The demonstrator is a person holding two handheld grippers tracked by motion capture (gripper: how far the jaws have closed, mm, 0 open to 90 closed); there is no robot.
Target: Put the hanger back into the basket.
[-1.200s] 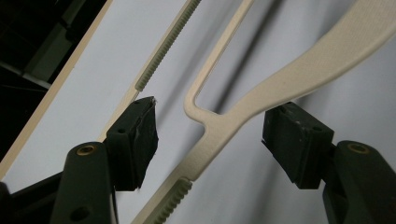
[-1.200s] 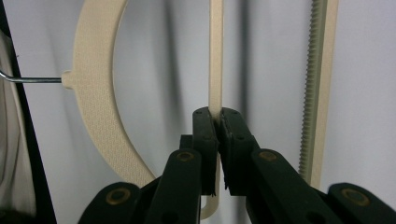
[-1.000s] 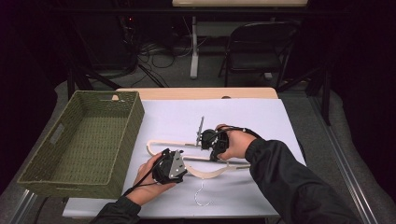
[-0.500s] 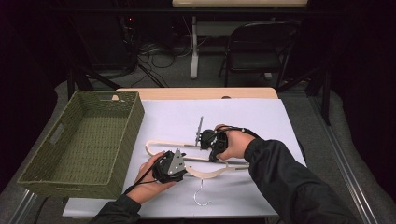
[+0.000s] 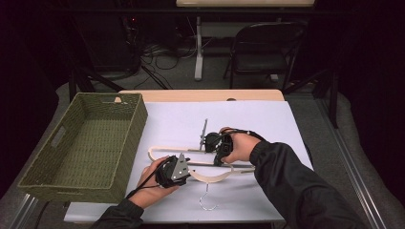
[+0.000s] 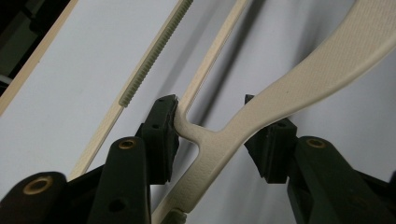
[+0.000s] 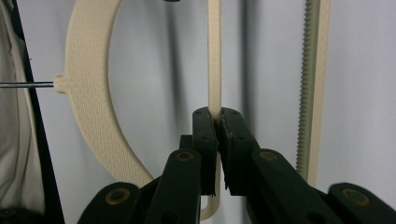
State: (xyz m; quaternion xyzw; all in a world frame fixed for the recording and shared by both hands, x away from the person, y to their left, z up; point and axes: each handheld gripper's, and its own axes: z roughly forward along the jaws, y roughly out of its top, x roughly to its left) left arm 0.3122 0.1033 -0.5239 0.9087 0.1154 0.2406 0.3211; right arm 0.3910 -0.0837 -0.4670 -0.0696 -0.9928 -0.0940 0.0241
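Your right gripper (image 7: 218,122) pinches the cream hanger's (image 5: 215,177) thin bar (image 7: 214,56). Your left gripper (image 6: 219,135), jaws just closing, straddles its curved arm (image 6: 299,79); one pad touches, the other stands apart.

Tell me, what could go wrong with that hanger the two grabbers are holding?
The left gripper has just been closing around the hanger, but one pad touches and the other stands apart, so the hanger might twist or slide as it shuts. The right gripper pinches the thin crossbar, which could bend if both pull differently. The metal hook lies by the table's near edge and might snag when lifted.
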